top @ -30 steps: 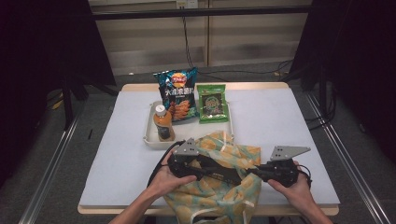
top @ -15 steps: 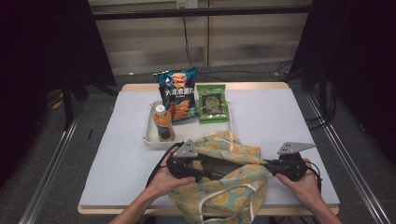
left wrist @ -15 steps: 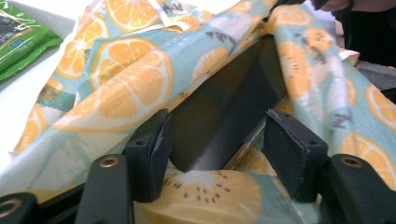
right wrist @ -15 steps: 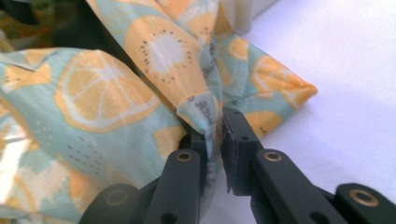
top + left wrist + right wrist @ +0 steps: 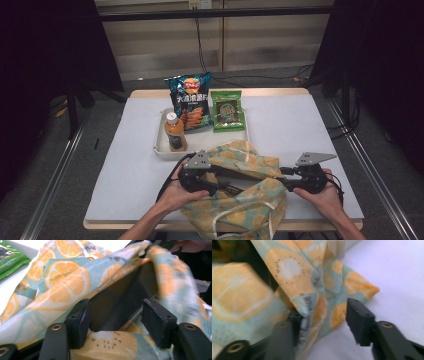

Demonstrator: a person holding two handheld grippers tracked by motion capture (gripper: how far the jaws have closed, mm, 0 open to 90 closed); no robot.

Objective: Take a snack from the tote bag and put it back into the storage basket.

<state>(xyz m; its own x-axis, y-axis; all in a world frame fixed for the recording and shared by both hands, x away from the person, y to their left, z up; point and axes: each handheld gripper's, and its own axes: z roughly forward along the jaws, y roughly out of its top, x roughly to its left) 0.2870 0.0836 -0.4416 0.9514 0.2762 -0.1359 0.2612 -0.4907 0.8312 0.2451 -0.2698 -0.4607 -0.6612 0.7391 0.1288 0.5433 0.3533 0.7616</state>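
A person's left gripper (image 5: 227,186), jaws parted inside the orange-slice-printed fabric tote bag (image 5: 250,200), props its mouth open, while the right gripper (image 5: 286,181) has just opened, releasing the rim.

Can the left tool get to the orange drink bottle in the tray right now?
Probably yes. The left tool sits open inside the fruit-print bag, so it must pull out first. The bottle stands just beyond it in the tray, with nothing between.
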